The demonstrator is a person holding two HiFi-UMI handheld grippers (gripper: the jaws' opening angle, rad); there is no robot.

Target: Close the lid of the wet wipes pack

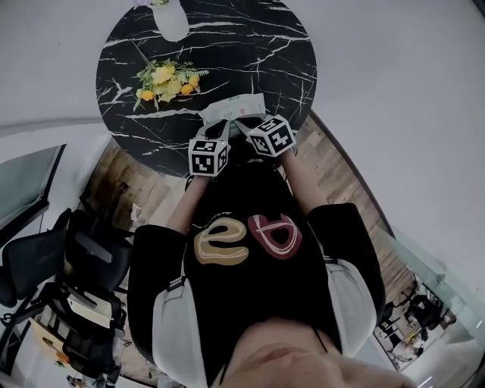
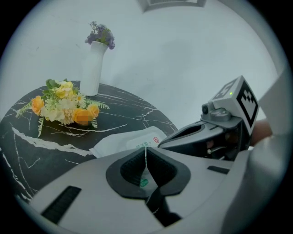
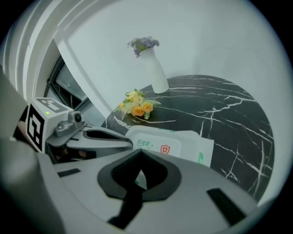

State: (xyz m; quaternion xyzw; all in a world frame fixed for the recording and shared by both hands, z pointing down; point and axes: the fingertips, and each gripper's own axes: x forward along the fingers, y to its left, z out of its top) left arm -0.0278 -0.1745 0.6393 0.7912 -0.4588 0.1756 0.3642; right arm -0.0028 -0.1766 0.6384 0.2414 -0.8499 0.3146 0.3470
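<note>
The white wet wipes pack (image 1: 233, 108) lies at the near edge of the round black marble table (image 1: 250, 45). In the right gripper view the pack (image 3: 183, 145) shows a flat white lid (image 3: 158, 145) with a red shield mark, lying down on the pack. My left gripper (image 2: 145, 154) is shut, with a thin white strip of the pack's near edge pinched between its pads. My right gripper (image 3: 139, 156) is shut just over the pack's near edge; nothing clearly sits between its pads. Both grippers (image 1: 224, 130) (image 1: 250, 126) stand side by side, almost touching.
A bunch of yellow and orange flowers (image 1: 167, 82) lies on the table left of the pack. A white vase (image 1: 171, 19) with purple flowers stands at the far edge. Black office chairs (image 1: 45, 258) stand on the wooden floor at my left.
</note>
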